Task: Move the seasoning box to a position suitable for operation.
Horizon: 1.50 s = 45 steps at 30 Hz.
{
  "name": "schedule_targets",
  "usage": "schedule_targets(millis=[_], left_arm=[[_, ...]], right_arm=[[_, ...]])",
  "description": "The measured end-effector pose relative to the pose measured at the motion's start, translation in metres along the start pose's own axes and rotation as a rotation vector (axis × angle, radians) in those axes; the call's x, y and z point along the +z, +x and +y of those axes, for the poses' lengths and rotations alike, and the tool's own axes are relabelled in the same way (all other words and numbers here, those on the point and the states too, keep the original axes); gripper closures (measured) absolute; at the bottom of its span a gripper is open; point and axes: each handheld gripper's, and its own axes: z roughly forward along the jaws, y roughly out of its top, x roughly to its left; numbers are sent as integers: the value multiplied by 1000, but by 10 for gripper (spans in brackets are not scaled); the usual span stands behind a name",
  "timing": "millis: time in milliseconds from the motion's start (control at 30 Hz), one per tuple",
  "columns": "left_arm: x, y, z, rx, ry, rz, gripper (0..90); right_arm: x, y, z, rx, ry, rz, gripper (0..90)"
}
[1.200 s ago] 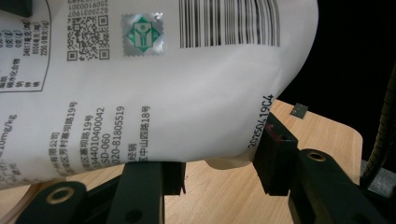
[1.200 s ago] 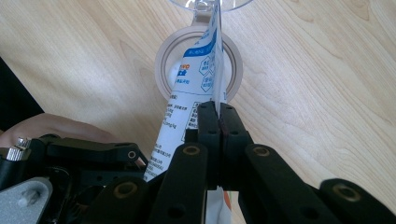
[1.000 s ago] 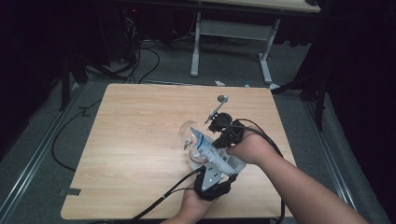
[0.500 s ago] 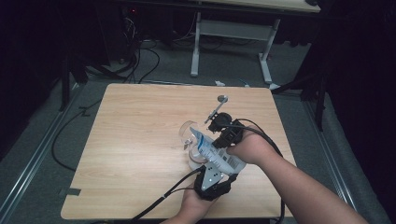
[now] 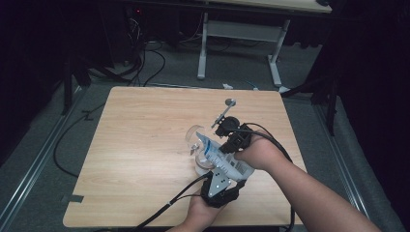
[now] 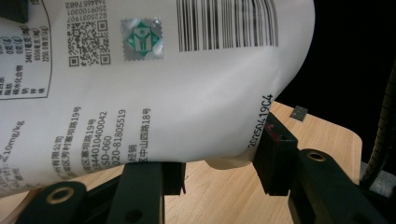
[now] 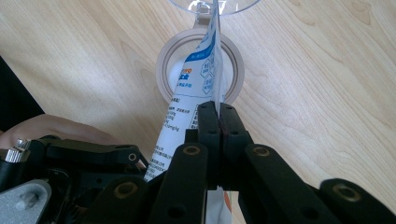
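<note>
A white pouch (image 5: 218, 155) with blue print is held tilted over a round tan-rimmed jar (image 7: 163, 58) that has white contents. In the left gripper view the pouch (image 6: 140, 79) shows a barcode and small print, and my left gripper (image 6: 219, 158) is shut on its lower end, one jaw on each side. My left gripper (image 5: 220, 186) sits near the table's front edge. My right gripper (image 7: 218, 109) is shut on the pouch's thin edge (image 7: 215, 56), above the jar mouth. In the high view my right gripper (image 5: 231, 139) is just behind the pouch.
A clear round lid (image 5: 196, 137) stands beside the jar (image 5: 203, 166). A metal spoon (image 5: 225, 111) lies on the wooden table (image 5: 135, 145) behind the grippers. Cables trail off the front edge. A small dark square (image 6: 299, 113) lies near the table's far corner.
</note>
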Motion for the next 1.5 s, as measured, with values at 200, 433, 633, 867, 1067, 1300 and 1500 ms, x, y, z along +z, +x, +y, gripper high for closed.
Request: schedule_targets(millis=[200, 433, 633, 867, 1067, 1300, 1500], left_arm=[[0, 0, 1, 0, -1, -1, 598], [-1, 0, 2, -1, -5, -1, 598], [-1, 0, 1, 2, -3, 0, 598], [-1, 0, 1, -3, -5, -2, 598], [-2, 0, 1, -4, -7, -1, 598], [-2, 0, 1, -4, -9, -1, 599], [-2, 0, 1, -6, -13, -2, 598]], right_arm=[[0, 0, 0, 0, -4, 1, 897], [-2, 1, 1, -4, -1, -3, 897], [-2, 0, 1, -5, -1, -2, 897], [0, 0, 1, -7, -3, 1, 897], [0, 2, 2, -6, 2, 1, 898], [0, 1, 2, -9, -1, 4, 897], [-1, 2, 3, -6, -2, 2, 897]])
